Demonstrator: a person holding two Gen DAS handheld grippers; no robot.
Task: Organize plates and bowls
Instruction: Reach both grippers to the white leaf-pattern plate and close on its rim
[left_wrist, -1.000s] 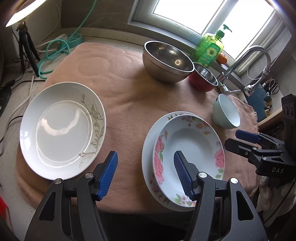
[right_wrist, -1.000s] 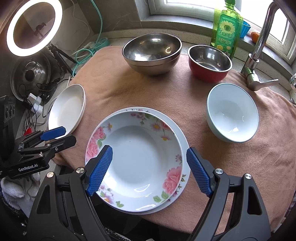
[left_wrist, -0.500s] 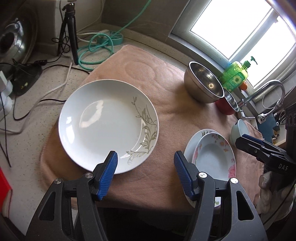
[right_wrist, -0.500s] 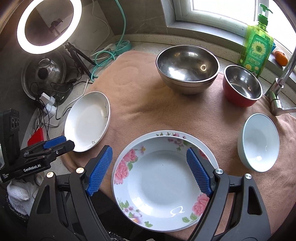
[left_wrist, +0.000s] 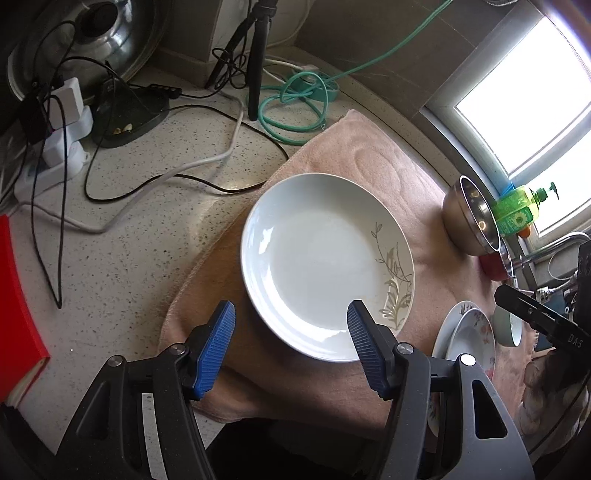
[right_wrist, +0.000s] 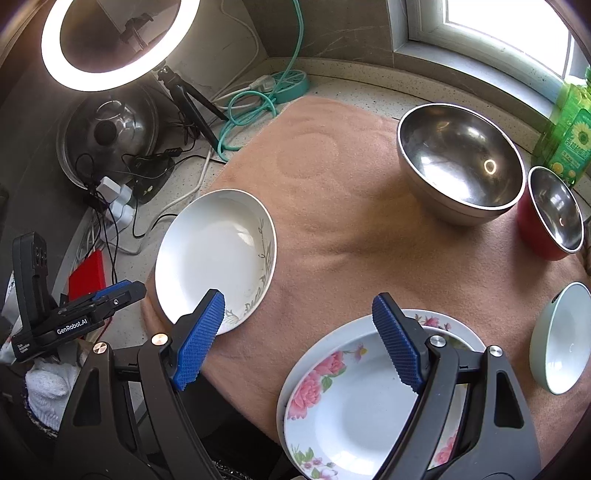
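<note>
The left tool (left_wrist: 290, 332) hung wide apart and empty above the near rim of the white plate with a grey leaf motif (left_wrist: 325, 266), which lay on the pink towel (left_wrist: 369, 162) near its left edge on the speckled surface (left_wrist: 129, 229). The right tool (right_wrist: 297, 341) was likewise spread wide, gripping nothing, over the towel between that plate and the rose-patterned deep plate (right_wrist: 354, 410), which sat stacked inside a larger floral plate (right_wrist: 448, 325). A pale green bowl (right_wrist: 559, 338) lay just to the right of the stack. At the towel's far side stood a large steel bowl (right_wrist: 460, 162) and beside it a red bowl (right_wrist: 552, 212).
</note>
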